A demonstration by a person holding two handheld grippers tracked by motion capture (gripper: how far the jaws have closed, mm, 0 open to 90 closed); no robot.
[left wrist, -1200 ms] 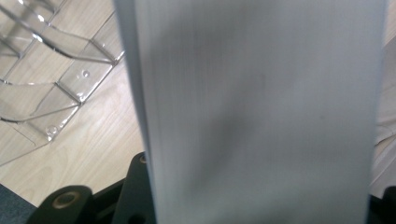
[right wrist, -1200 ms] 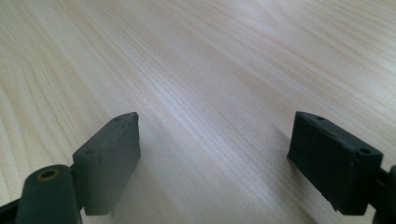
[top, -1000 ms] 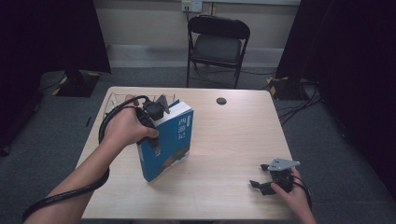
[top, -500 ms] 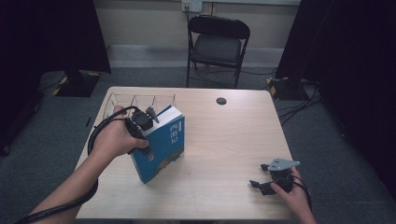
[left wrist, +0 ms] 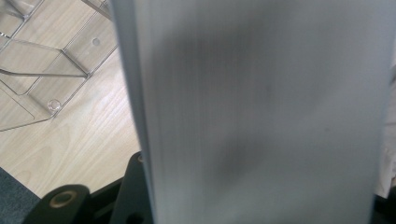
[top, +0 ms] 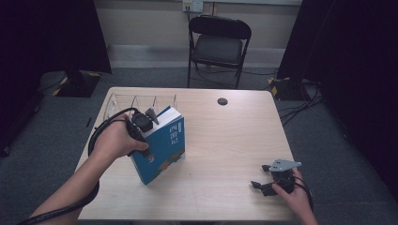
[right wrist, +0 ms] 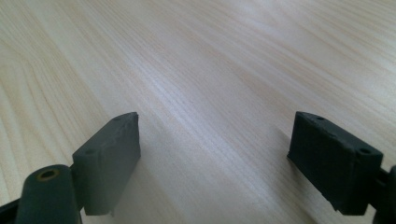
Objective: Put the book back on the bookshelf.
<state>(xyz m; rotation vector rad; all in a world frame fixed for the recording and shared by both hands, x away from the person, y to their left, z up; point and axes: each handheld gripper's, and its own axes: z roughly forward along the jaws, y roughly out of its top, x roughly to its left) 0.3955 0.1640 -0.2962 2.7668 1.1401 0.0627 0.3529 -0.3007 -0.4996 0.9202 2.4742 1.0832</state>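
A thick blue book (top: 162, 145) stands tilted on the left half of the wooden table (top: 225, 136), its white page edges up. My left gripper (top: 146, 123) is shut on its top edge. In the left gripper view the book's pages (left wrist: 261, 112) rise close between the jaws. A clear wire-like book rack (top: 141, 101) stands just behind the book at the table's back left; its clear base (left wrist: 42, 60) lies to the left of the pages. My right gripper (top: 263, 177) rests low at the front right, open, with bare wood between its fingers (right wrist: 109, 154).
A small dark round disc (top: 222, 101) lies near the back edge of the table. A black folding chair (top: 218, 44) stands behind the table. Cables run over the grey carpet at the right.
My left gripper has carried the book leftward and back toward the rack, keeping it tilted. The right gripper has stayed in place.
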